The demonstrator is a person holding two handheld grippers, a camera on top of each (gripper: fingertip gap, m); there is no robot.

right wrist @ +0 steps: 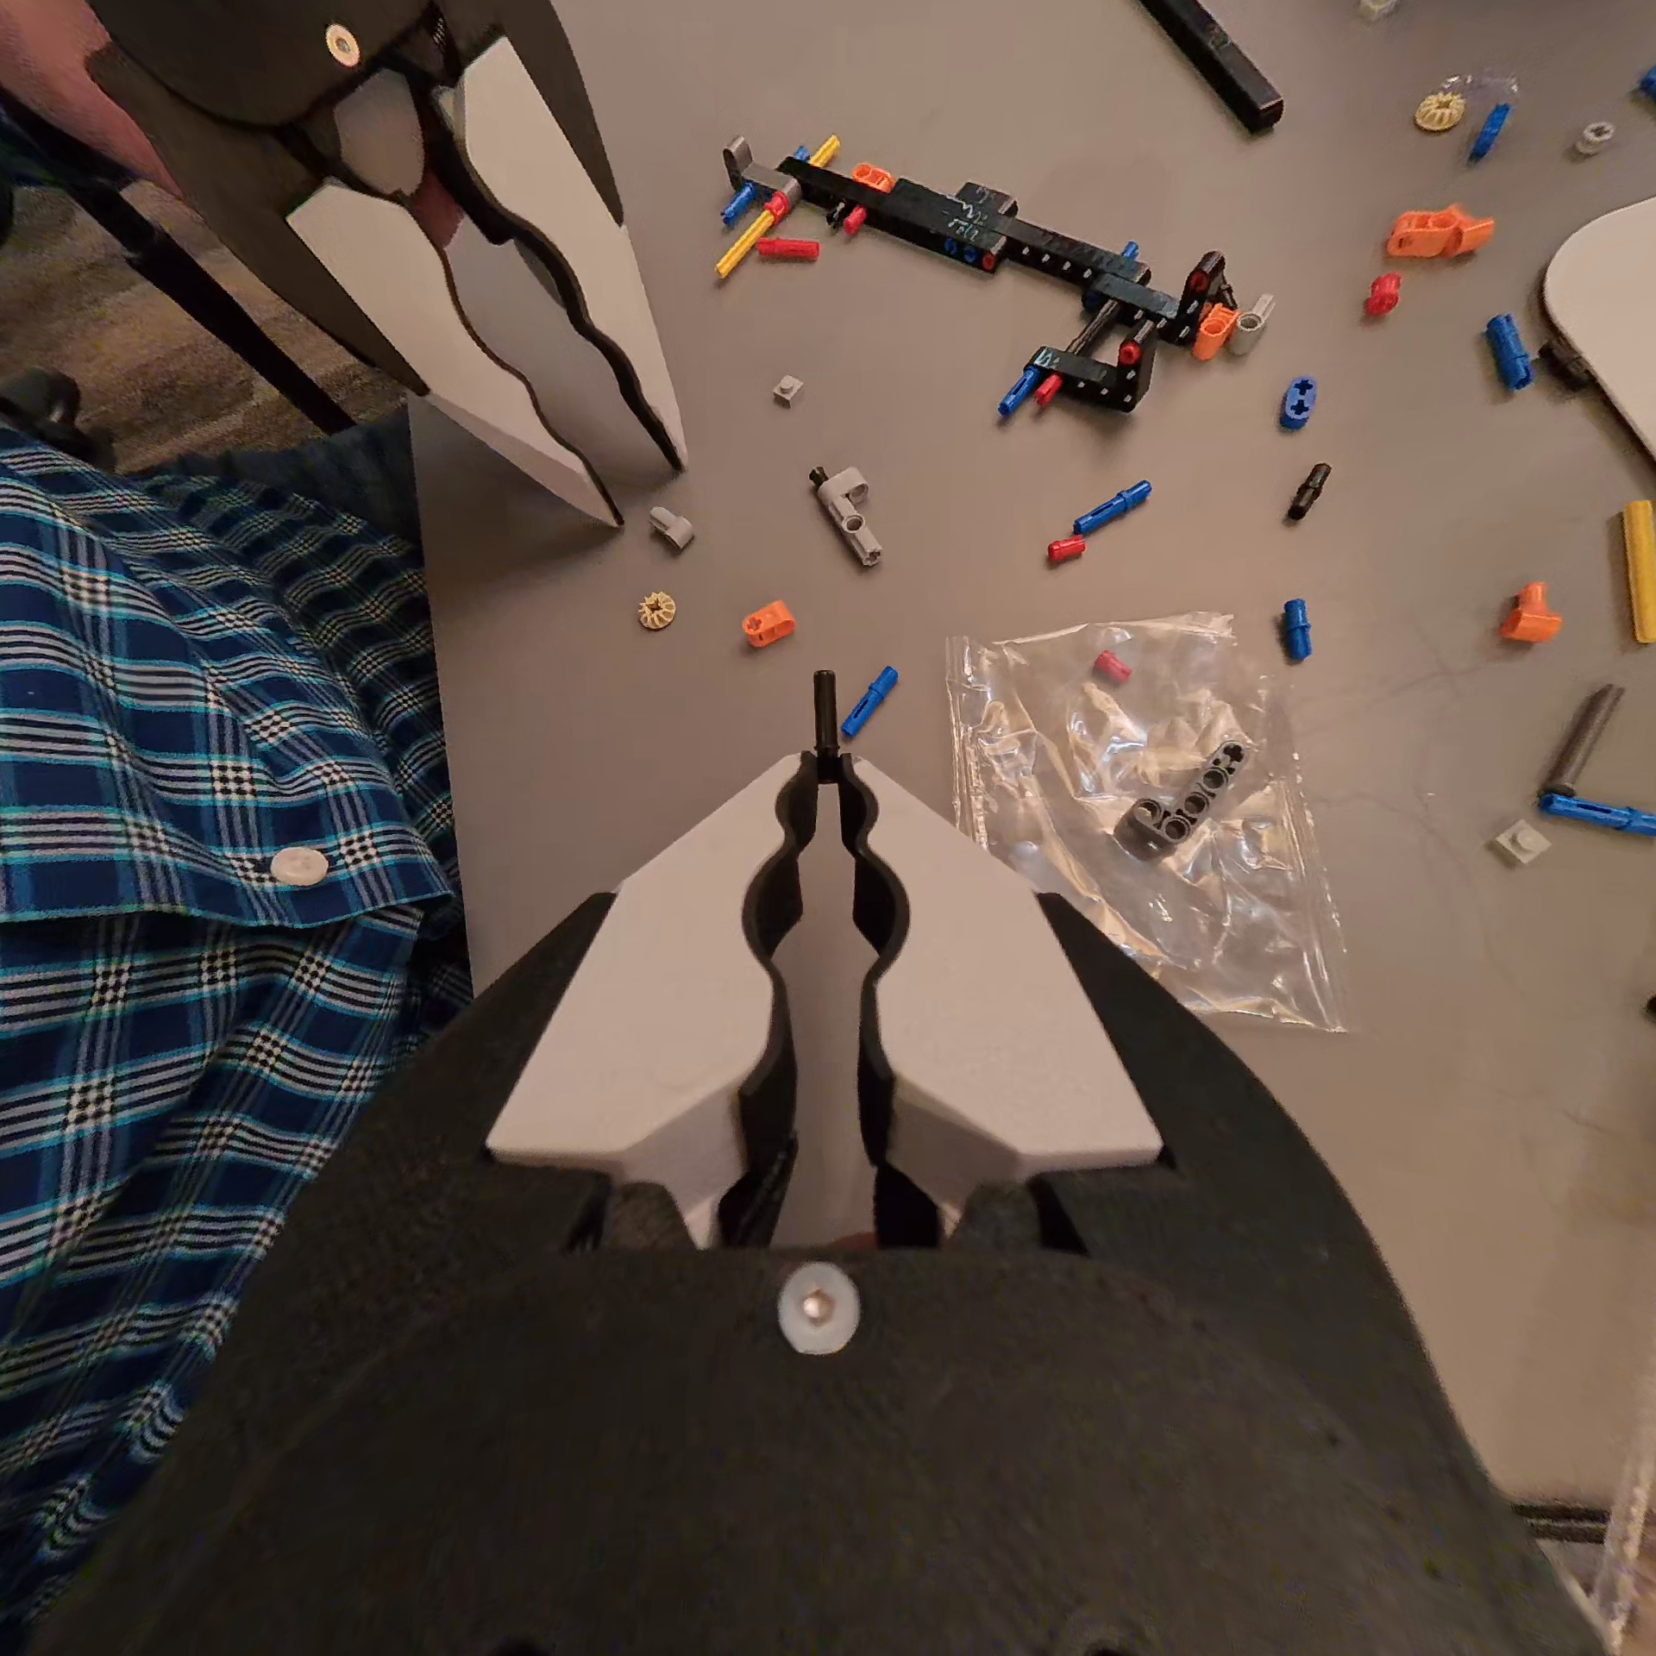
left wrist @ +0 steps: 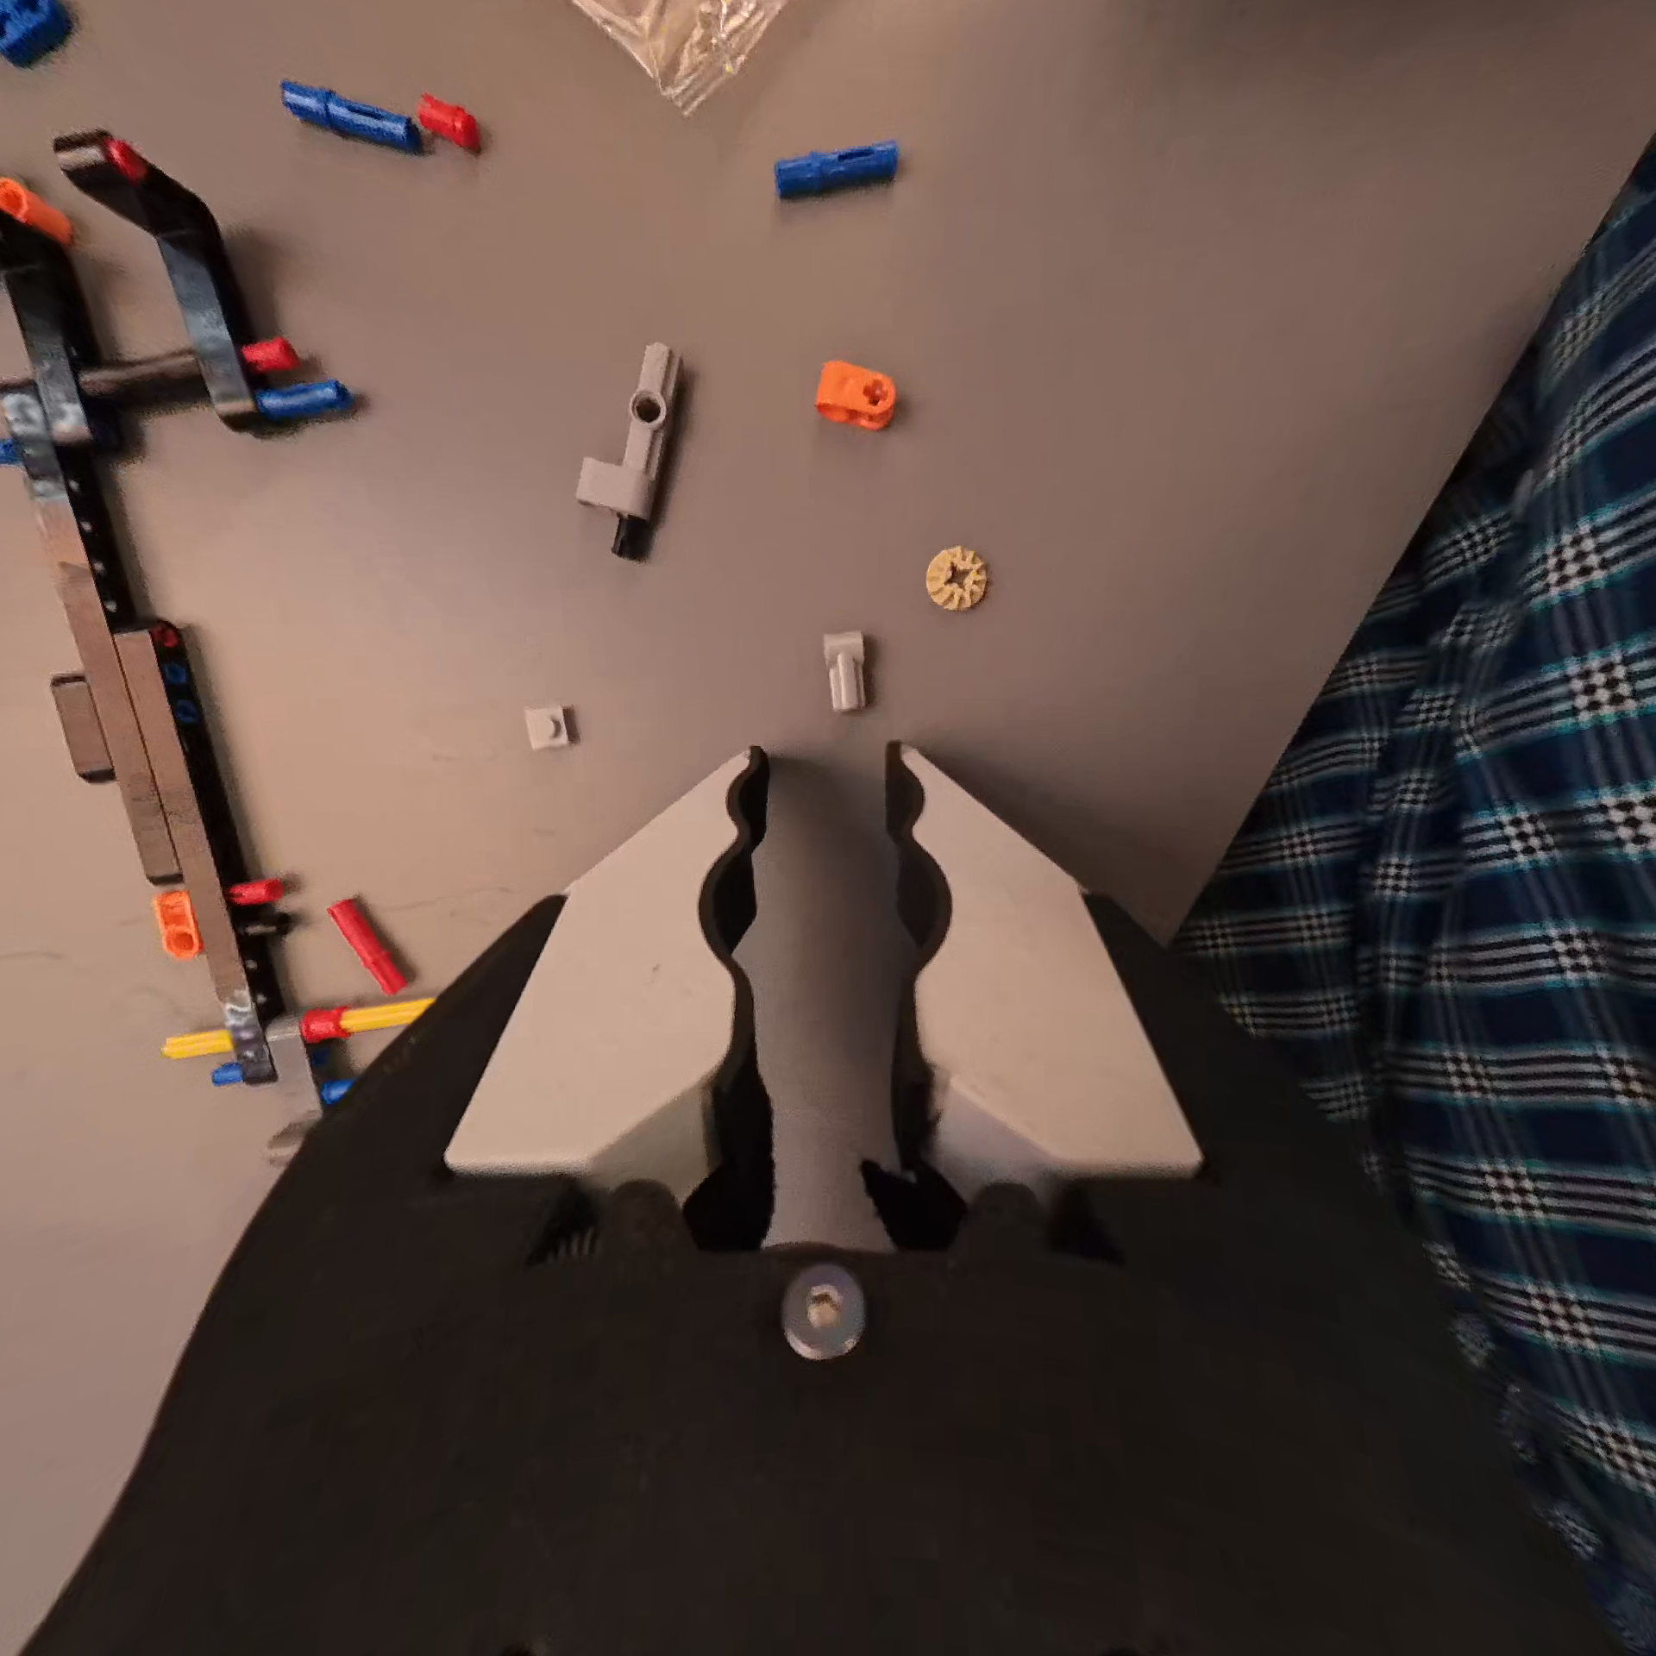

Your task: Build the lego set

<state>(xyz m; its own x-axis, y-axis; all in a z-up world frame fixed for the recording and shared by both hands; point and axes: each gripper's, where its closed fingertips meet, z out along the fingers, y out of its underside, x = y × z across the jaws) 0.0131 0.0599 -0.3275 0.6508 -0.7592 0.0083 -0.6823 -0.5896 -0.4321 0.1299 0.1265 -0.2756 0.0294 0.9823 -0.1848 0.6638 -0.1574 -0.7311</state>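
My left gripper (left wrist: 826, 757) is open and empty, just short of a small grey connector (left wrist: 844, 670) on the grey table. It also shows in the right wrist view (right wrist: 650, 495), tips near that connector (right wrist: 672, 527). My right gripper (right wrist: 826, 762) is shut on a black pin (right wrist: 824, 708) that sticks out past the tips. The black beam assembly (right wrist: 1030, 246) with red, blue and yellow pins lies farther off; it runs along the left edge of the left wrist view (left wrist: 116, 627). A grey connector with a black pin (left wrist: 638, 448) lies ahead of the left gripper.
Loose parts lie around: an orange connector (left wrist: 856, 394), a tan gear (left wrist: 956, 578), a small grey plate (left wrist: 548, 726), blue pins (left wrist: 833, 168). A clear plastic bag (right wrist: 1138, 806) holds a dark grey beam. A person's plaid shirt (right wrist: 197, 717) is at the table edge. The tips of one gripper are about 15 centimeters away from the tips of the other. My right tips are about 11 centimeters from the tan gear (left wrist: 956, 578), my left tips only 4 centimeters. It turns up in the right wrist view (right wrist: 655, 606) as well.
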